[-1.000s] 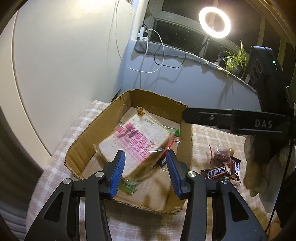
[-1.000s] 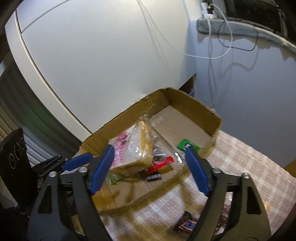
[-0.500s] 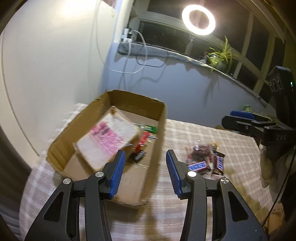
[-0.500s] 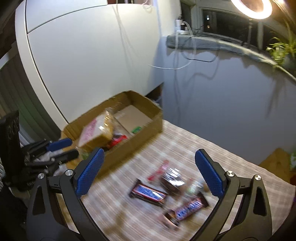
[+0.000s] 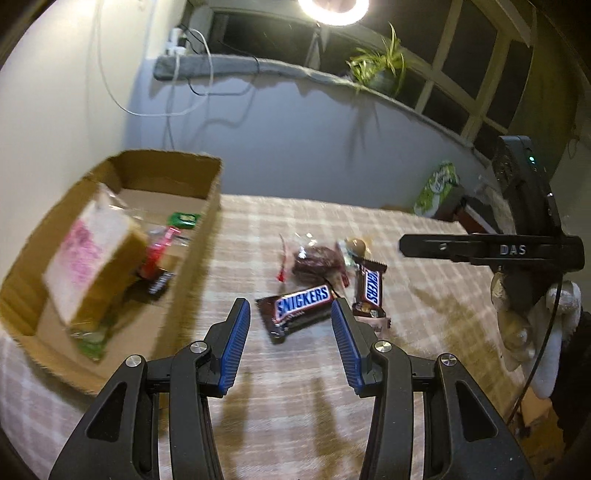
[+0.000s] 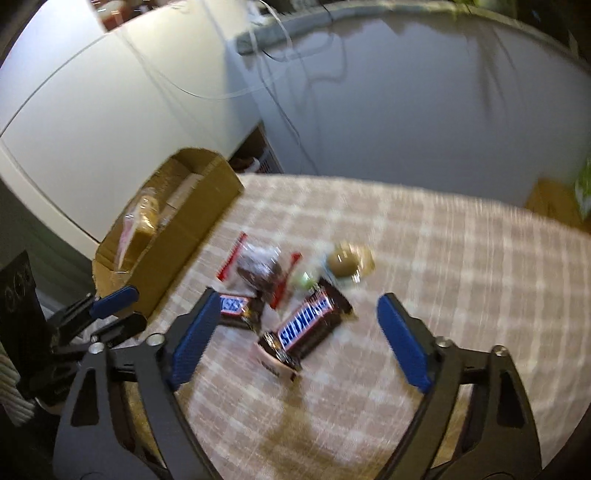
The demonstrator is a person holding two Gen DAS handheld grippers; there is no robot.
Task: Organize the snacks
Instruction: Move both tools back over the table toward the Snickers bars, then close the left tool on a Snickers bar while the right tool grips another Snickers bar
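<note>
A cardboard box (image 5: 207, 236) at the left holds a bagged bread loaf (image 5: 92, 258), a red snack stick (image 5: 155, 254) and a green packet (image 5: 183, 218). On the checked cloth lie two Snickers bars, one (image 5: 301, 304) between my left fingertips and one (image 5: 371, 291) to its right, with a bag of dark snacks (image 5: 317, 260) and a round brown sweet (image 5: 356, 243) behind. My left gripper (image 5: 293, 343) is open and empty above the near bar. My right gripper (image 6: 295, 339) is open and empty over a Snickers bar (image 6: 308, 326); the box (image 6: 177, 236) is at its left.
The checked tablecloth (image 5: 424, 295) covers the table, with a wall behind. A green package (image 5: 437, 188) stands at the far right edge. A ring light (image 5: 332, 7) and a potted plant (image 5: 380, 66) are on the window ledge. The right gripper's body (image 5: 498, 251) reaches in from the right.
Both grippers have swung right, away from the box, and now hover over the Snickers bars on the cloth. Both stay open and empty.
</note>
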